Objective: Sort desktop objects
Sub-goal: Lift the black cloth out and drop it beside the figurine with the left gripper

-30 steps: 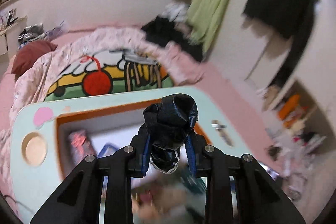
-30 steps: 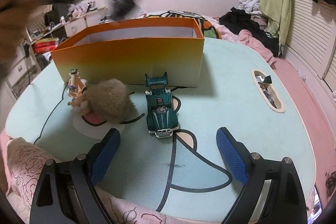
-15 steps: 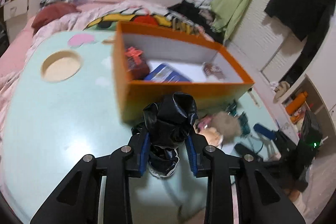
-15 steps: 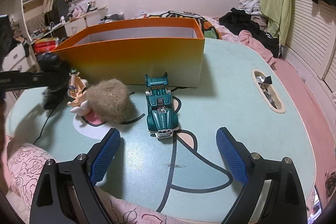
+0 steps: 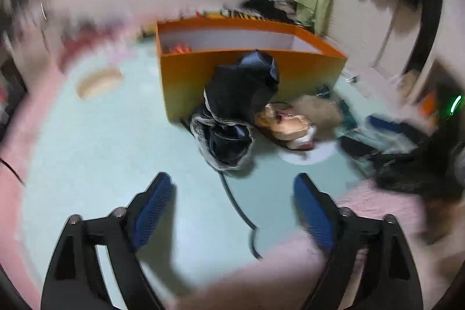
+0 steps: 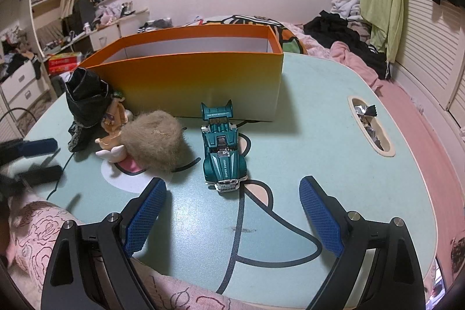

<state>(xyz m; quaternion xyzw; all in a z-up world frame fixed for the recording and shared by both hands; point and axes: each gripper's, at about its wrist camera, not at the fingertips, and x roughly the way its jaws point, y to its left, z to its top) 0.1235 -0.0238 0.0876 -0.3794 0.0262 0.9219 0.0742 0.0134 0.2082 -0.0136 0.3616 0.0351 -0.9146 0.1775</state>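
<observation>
Orange box (image 6: 191, 77) sits mid-bench (image 6: 319, 135), a red item just visible inside from the left view. My left gripper (image 5: 232, 211), which gripped the black bundle (image 5: 232, 112) half a second ago, now has jaws released, and the bundle sits on the bench against the box front, outside it, touching the doll (image 6: 114, 118) by the fur ball (image 6: 154, 140). Right gripper (image 6: 232, 217) hangs with jaws spread before the teal car (image 6: 223, 147); I judge the bundle still unsorted.
</observation>
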